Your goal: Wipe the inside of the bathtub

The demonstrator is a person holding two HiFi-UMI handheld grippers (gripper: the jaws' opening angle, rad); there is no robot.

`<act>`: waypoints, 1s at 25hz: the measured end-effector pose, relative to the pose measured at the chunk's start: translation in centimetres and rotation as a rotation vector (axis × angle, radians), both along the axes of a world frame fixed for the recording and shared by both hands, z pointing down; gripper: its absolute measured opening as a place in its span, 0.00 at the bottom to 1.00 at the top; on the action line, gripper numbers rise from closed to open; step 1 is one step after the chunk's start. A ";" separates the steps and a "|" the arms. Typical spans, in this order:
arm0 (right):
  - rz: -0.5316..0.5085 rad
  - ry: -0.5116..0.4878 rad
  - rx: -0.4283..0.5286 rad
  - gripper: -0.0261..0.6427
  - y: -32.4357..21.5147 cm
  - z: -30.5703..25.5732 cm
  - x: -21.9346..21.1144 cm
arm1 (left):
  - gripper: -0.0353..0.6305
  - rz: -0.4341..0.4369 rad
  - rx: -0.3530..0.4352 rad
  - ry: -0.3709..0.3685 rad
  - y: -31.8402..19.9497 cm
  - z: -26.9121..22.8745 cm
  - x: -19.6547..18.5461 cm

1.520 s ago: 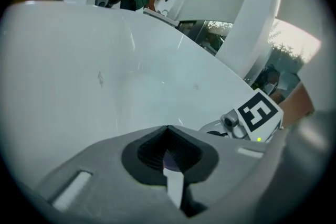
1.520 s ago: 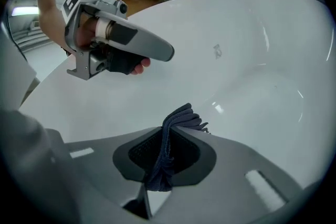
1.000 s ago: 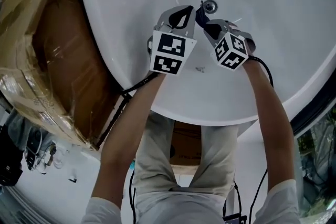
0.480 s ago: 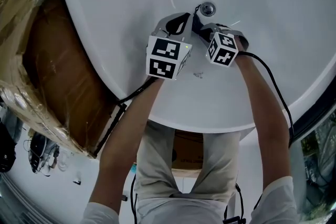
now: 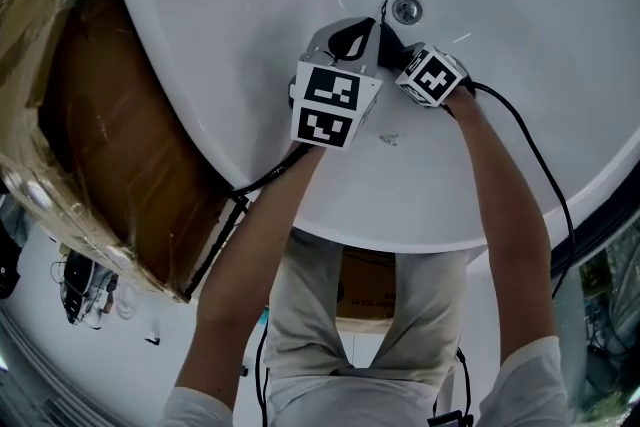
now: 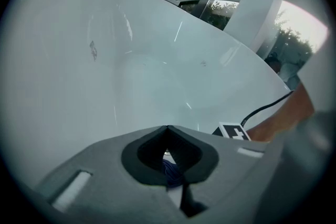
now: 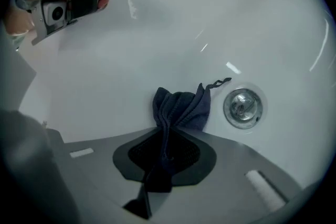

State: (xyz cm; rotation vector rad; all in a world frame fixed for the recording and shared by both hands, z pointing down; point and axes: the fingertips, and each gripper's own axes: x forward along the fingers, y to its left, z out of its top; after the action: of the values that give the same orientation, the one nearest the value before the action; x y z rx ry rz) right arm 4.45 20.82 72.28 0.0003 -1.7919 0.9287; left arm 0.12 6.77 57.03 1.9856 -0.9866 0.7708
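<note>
Dark-blue cloth (image 7: 181, 107) sits pinched in my right tongs (image 7: 167, 134), just left of the drain (image 7: 242, 106); my left tongs (image 6: 167, 127) are pressed together.

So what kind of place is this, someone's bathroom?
Probably not; more likely a storeroom or showroom. The white bathtub with its chrome drain stands beside plastic-wrapped cardboard packaging, with big windows beyond.
</note>
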 end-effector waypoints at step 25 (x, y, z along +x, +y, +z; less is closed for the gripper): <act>-0.118 -0.166 -0.044 0.11 3.4 -5.9 -1.4 | 0.05 -0.006 -0.086 0.004 2.0 -0.1 -0.4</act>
State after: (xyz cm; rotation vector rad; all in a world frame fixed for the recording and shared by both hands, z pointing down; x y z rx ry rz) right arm 3.01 24.20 66.34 -0.2139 -1.9012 0.9050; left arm -0.26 8.76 56.94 1.9093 -0.9415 0.7927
